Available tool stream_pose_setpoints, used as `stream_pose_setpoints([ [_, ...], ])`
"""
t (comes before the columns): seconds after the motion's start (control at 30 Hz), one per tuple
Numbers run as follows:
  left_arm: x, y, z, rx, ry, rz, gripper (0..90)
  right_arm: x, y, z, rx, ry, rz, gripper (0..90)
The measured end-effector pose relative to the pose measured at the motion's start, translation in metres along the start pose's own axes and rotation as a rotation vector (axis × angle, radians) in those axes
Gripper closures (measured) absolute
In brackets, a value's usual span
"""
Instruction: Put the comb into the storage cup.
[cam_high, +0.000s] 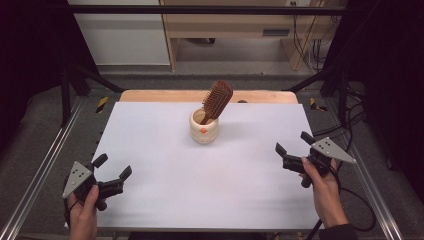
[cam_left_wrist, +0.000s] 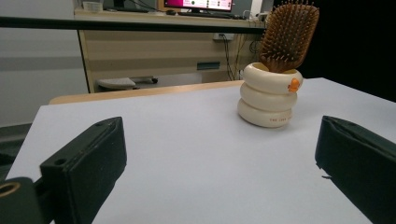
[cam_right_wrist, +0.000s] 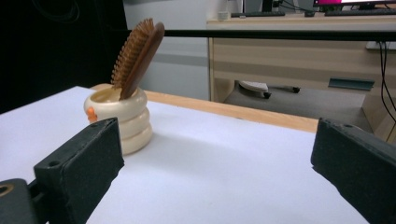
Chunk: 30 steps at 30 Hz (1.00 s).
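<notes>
The white counter (cam_high: 210, 175) carries a cream ringed holder (cam_high: 204, 127) near its far middle, a wooden paddle hairbrush (cam_high: 216, 100) leaning inside, handle down. To lift it cleanly, approach the brush head and pull along its tilt. Left claw (cam_high: 113, 167) and right claw (cam_high: 294, 142): both wide apart, holding nothing

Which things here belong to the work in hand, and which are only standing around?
Part of the work:
- hairbrush
- cream ringed holder
- left gripper
- right gripper

Only around:
- monitor
- wooden desk
</notes>
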<state>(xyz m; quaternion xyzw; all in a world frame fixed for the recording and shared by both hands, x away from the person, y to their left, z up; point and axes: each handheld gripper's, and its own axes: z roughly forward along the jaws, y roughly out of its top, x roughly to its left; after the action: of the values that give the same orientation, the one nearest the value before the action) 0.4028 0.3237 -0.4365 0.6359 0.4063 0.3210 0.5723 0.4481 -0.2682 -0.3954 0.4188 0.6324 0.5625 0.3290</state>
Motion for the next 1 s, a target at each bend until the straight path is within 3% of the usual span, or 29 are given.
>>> stream_pose_setpoints([
  [0.57,0.008,-0.002,-0.004,-0.007,0.022,-0.007,2.1,0.013,-0.039,-0.007,0.028,0.036,-0.01,2.4],
  [1.0,0.006,-0.003,-0.003,-0.01,0.012,-0.003,2.1,0.032,-0.056,0.005,0.079,0.103,-0.049,2.6],
])
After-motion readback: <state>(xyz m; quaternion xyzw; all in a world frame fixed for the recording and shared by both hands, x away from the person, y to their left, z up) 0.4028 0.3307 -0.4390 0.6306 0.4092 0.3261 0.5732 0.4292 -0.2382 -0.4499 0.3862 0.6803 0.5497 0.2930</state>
